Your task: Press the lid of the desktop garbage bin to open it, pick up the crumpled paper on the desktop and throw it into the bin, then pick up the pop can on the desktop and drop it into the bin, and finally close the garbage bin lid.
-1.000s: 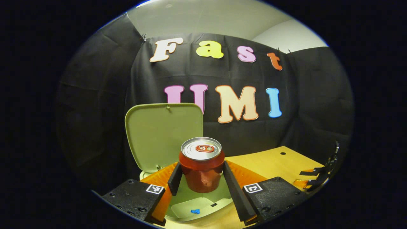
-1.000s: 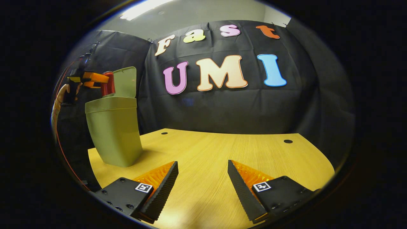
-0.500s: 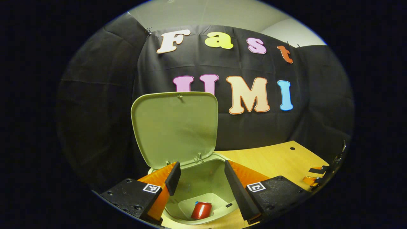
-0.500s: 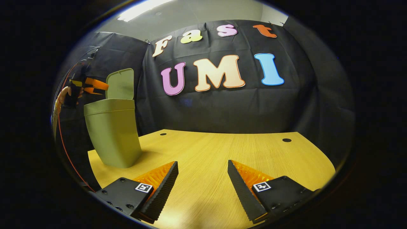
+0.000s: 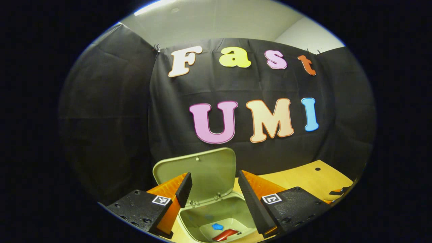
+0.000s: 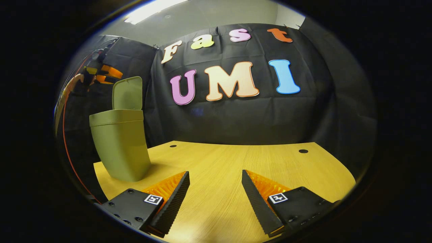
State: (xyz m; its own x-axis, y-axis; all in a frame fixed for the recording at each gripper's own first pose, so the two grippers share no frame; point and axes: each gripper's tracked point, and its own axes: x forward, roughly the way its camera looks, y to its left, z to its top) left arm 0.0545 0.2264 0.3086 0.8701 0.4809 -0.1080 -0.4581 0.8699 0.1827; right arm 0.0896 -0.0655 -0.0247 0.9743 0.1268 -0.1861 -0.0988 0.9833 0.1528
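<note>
At the bottom centre of the left gripper view, we look into the pale green plastic bin (image 5: pixel 216 216), lid (image 5: pixel 202 172) upright.
Our left claw (image 5: pixel 214 192) hangs open and empty above it; the red pop can (image 5: pixel 225 234) lies inside beside a blue scrap (image 5: pixel 217 226). Our right claw (image 6: pixel 216 192) gapes empty over the wooden tabletop (image 6: pixel 236 162). Pushing the lid carelessly could tip the light bin.

1. The bin (image 6: pixel 119 145) sits on the surface (image 6: pixel 229 168) near its far left corner, with the lid (image 6: pixel 127 93) standing up at the bin's back edge.
2. The pop can (image 5: pixel 225 234) lies on its side in the bottom of the bin, with a small scrap (image 5: pixel 217 226) just behind it.
3. The left gripper (image 5: pixel 214 195) hangs above the bin's mouth, and the right gripper (image 6: pixel 216 195) is over the surface's near edge, well apart from the bin.
</note>
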